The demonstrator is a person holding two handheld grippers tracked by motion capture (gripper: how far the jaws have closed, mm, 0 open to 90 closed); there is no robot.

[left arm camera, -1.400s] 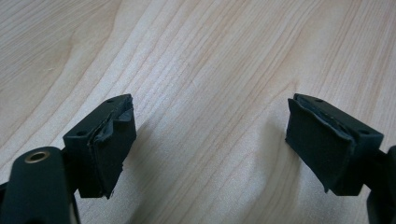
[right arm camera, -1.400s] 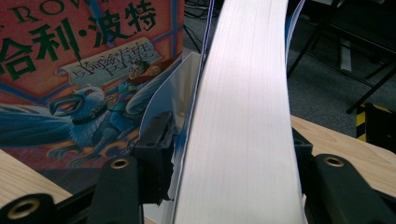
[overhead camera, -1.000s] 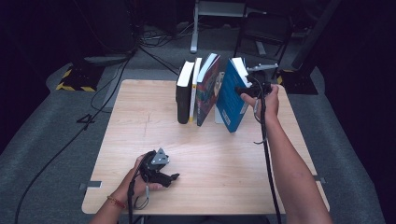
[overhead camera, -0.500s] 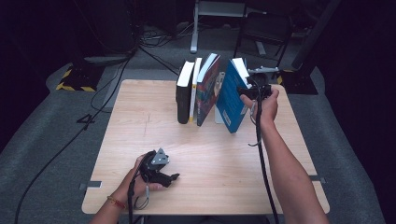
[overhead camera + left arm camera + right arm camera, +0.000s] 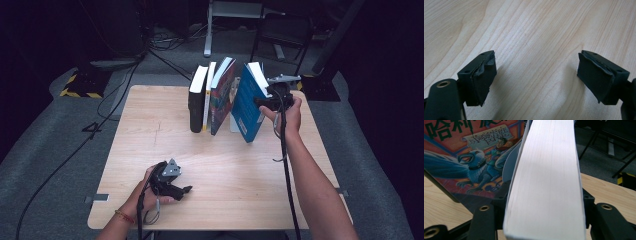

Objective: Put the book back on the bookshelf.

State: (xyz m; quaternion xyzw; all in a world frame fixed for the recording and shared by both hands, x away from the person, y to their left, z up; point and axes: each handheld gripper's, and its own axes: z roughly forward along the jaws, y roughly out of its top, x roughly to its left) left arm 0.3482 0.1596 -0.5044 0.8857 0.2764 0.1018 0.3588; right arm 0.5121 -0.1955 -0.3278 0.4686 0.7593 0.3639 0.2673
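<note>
At the lower left of the high view the left gripper [image 5: 186,190] rests on the wooden table [image 5: 150,130] in the person's left hand [image 5: 150,187]; its own view shows the jaws spread wide with nothing but bare wood grain between them, so it is released and idle. Moving right along the far edge of the table, a black book [image 5: 196,102] stands upright, with a thin white-and-yellow book [image 5: 208,95] just beside it and an illustrated book [image 5: 222,97] leaning against that pair. Right of these, apart at the top, stands the blue book [image 5: 246,107], tilted, its lower corner on the table at the upper middle of the frame. At the upper right the right gripper [image 5: 264,101] meets the blue book's page edge; in the right gripper view the white page block [image 5: 549,182] sits between the two jaws, which have just been opening, and whether the pads press on the covers I cannot tell. The step in hand looks like setting the blue book into the row or taking it out of it. The next move seems to call for a firm hold, or a slow release, so the tilted book does not topple.
</note>
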